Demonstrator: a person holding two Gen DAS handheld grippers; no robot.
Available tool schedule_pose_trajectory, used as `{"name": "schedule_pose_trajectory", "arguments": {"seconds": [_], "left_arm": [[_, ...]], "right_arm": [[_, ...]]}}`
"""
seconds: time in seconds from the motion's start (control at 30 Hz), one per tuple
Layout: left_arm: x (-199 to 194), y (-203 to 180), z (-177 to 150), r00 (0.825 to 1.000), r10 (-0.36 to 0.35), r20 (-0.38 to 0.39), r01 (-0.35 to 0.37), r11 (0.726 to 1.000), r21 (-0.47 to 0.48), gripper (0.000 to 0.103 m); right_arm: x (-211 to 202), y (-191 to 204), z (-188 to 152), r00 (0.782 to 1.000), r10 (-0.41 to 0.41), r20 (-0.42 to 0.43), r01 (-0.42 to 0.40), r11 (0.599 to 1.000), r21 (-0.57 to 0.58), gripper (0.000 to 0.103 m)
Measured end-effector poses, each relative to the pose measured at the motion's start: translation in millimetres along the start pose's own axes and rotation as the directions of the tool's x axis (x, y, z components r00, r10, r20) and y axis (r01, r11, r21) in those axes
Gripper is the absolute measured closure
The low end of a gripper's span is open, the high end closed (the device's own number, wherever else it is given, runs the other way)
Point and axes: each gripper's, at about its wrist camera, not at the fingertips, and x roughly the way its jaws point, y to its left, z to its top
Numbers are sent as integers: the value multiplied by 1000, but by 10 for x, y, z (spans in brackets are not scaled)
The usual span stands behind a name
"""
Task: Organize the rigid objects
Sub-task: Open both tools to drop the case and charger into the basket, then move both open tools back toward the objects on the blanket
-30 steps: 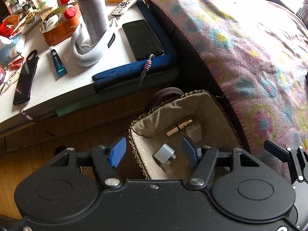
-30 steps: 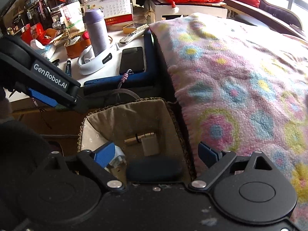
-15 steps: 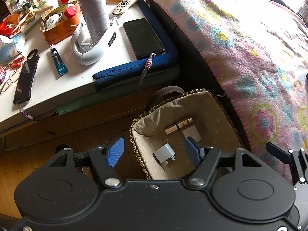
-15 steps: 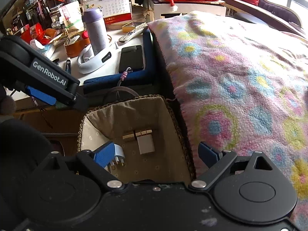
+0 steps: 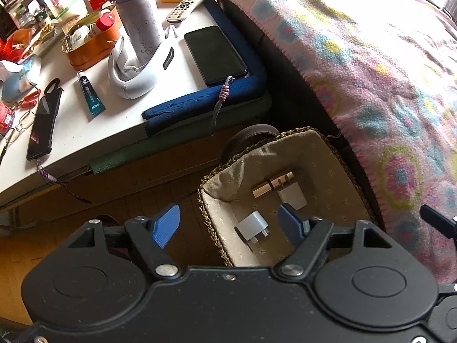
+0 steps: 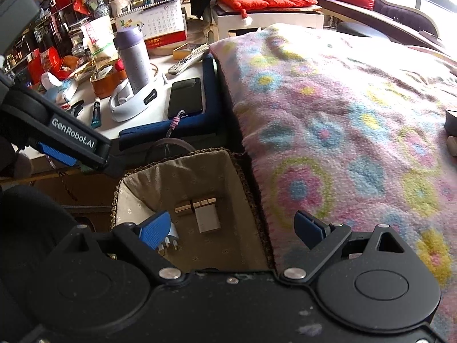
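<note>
A woven basket [image 5: 328, 168] with a beige cloth lining stands on the floor between the table and the bed. On its floor lie a white plug adapter [image 5: 252, 227], a white charger block [image 5: 292, 197] and a small wooden piece [image 5: 271, 187]. My left gripper [image 5: 228, 211] hovers over the basket's near left rim. Its jaws are opening and nothing is between them. My right gripper [image 6: 231, 223] hangs open over the same basket [image 6: 137, 183], with the adapter [image 6: 171, 235] behind its left fingertip, the charger block [image 6: 208, 220] below, and nothing held.
The white table [image 5: 120, 120] to the left carries a black phone [image 5: 215, 54], a purple bottle [image 5: 137, 20], a remote [image 5: 187, 5], a tube [image 5: 91, 97] and clutter. A flowered blanket [image 5: 371, 71] covers the bed on the right. Wooden floor [image 5: 57, 243] shows beside the basket.
The left jaws have spread wider. In the basket the wooden piece and the charger block have shifted a little and now lie flat. The right gripper has barely moved.
</note>
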Motion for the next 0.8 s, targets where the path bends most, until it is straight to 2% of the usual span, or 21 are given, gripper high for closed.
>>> {"name": "schedule_pose_trajectory", "arguments": {"seconds": [0.5,0.8], "left_arm": [[-70,-223,-32,999,20,30,-22,996,85,31],[-159,-504,-25,998,29,55,-36,991,130,30]], "right_arm": [[-322,-504,-103,995,-36,92,27,995,92,9],[-593,-950,-166,976,-103,190,76,986,145,9]]}}
